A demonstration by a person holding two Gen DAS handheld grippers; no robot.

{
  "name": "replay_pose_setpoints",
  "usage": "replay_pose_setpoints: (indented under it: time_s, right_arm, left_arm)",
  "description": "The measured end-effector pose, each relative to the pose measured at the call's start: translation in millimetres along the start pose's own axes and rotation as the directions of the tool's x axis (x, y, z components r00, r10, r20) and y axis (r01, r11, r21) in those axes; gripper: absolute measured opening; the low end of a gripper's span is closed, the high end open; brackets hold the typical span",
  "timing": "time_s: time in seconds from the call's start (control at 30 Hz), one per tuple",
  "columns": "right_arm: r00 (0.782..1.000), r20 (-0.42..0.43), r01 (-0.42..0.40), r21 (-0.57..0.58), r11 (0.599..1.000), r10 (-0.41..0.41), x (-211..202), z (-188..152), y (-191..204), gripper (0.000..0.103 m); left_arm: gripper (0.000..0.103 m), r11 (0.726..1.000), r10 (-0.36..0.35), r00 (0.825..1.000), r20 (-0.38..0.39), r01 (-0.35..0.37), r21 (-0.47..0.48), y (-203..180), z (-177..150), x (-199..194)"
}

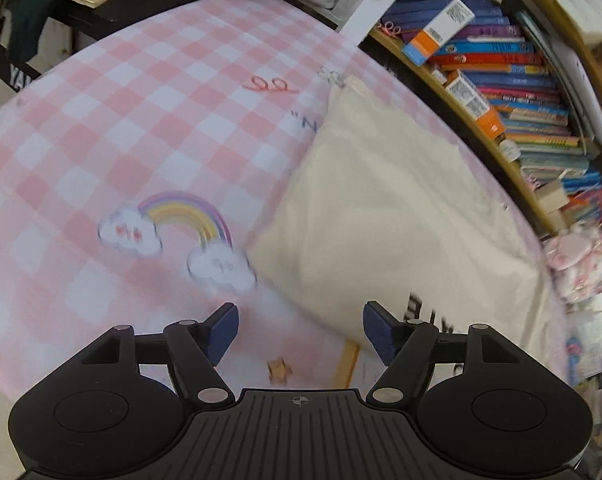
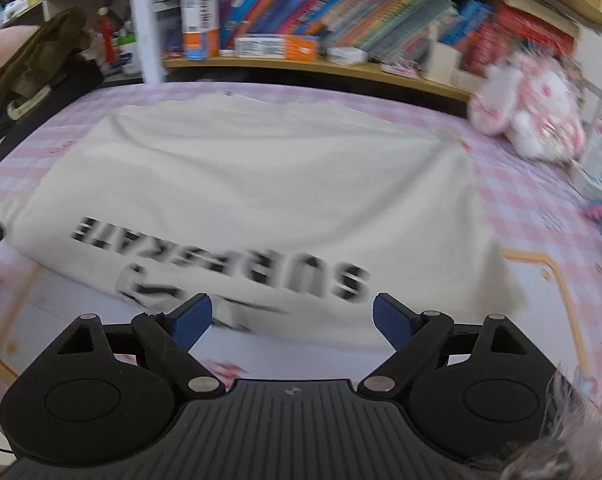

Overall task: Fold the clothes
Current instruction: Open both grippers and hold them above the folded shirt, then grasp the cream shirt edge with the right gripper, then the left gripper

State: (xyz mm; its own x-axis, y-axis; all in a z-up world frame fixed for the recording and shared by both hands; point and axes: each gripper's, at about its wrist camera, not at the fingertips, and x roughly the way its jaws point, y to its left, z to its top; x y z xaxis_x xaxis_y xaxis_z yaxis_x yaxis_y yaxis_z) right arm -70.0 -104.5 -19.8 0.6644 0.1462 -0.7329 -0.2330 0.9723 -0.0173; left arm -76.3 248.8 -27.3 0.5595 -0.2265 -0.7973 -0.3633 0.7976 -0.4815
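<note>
Your cream garment [image 2: 253, 184] lies flat on the bed [image 1: 113, 128], which is covered in a pink-and-white checked sheet. It is folded into a broad rectangle, with dark block lettering [image 2: 229, 256] running upside down along its near edge in the right wrist view.

Your right tool [image 2: 293, 320] hovers just above that near edge. Its blue pads [image 2: 393, 326] stand wide apart and nothing is between them, so it is released.

Your left tool [image 1: 299, 330] is released too, pads [image 1: 221, 330] spread with only the sheet showing in the gap. It sits at the garment's left near corner; the right pad seems to overlap the cloth's edge, though blur makes it hard to say whether it touches.

To the left of the garment, the sheet shows a printed rainbow [image 1: 177, 232] between two clouds. Beyond the bed's far side runs a bookshelf [image 2: 341, 8] crammed with colourful books. A pink-and-white plush toy [image 2: 529, 108] sits at the far right corner of the bed, well apart from the garment. An olive garment [image 2: 41, 52] hangs at the far left.
</note>
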Motion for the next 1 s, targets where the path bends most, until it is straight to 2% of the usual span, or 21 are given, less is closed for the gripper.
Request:
replay_pose_setpoints:
  time_s: [0.13, 0.23, 0.33, 0.4, 0.63, 0.7, 0.73, 0.8, 0.9, 0.93, 1.0]
  right_arm:
    - [0.996, 0.014, -0.089, -0.118, 0.989, 0.091, 8, 23, 63, 0.086]
    - [0.986, 0.013, -0.160, -0.222, 0.962, 0.167, 15, 40, 115, 0.085]
    - [0.973, -0.004, -0.219, -0.336, 0.916, 0.231, 24, 50, 164, 0.083]
    - [0.968, -0.026, -0.239, -0.411, 0.879, 0.251, 30, 55, 193, 0.078]
    - [0.959, -0.112, -0.274, -0.593, 0.757, 0.259, 50, 58, 269, 0.065]
    - [0.958, -0.147, -0.284, -0.631, 0.722, 0.247, 56, 53, 283, 0.053]
    - [0.958, -0.161, -0.285, -0.646, 0.708, 0.239, 58, 51, 288, 0.051]
    - [0.959, -0.168, -0.282, -0.647, 0.709, 0.228, 63, 51, 290, 0.036]
    - [0.961, -0.178, -0.277, -0.646, 0.711, 0.212, 69, 51, 293, 0.018]
    - [0.962, -0.167, -0.271, -0.636, 0.722, 0.214, 67, 53, 291, 0.003]
    - [0.964, -0.137, -0.264, -0.610, 0.747, 0.228, 59, 58, 283, 0.003]
  left_arm:
    - [0.075, 0.999, -0.034, 0.999, -0.004, 0.034, 0.017, 21, 28, 3]
    - [0.075, 0.997, -0.080, 0.996, -0.037, 0.080, -0.024, 37, 45, 5]
    - [0.076, 0.988, -0.134, 0.989, -0.066, 0.128, -0.084, 51, 59, 5]
    - [0.076, 0.980, -0.168, 0.982, -0.084, 0.158, -0.121, 59, 65, 8]
    - [0.076, 0.943, -0.282, 0.950, -0.134, 0.248, -0.222, 73, 73, 18]
    - [0.076, 0.938, -0.297, 0.944, -0.142, 0.261, -0.228, 74, 73, 19]
    - [0.076, 0.935, -0.306, 0.941, -0.147, 0.268, -0.232, 74, 73, 20]
    - [0.076, 0.929, -0.323, 0.934, -0.156, 0.281, -0.240, 74, 73, 22]
    - [0.078, 0.917, -0.346, 0.922, -0.172, 0.294, -0.271, 75, 74, 27]
    - [0.079, 0.911, -0.354, 0.918, -0.177, 0.297, -0.286, 75, 75, 29]
    - [0.082, 0.888, -0.391, 0.900, -0.193, 0.314, -0.336, 74, 76, 35]
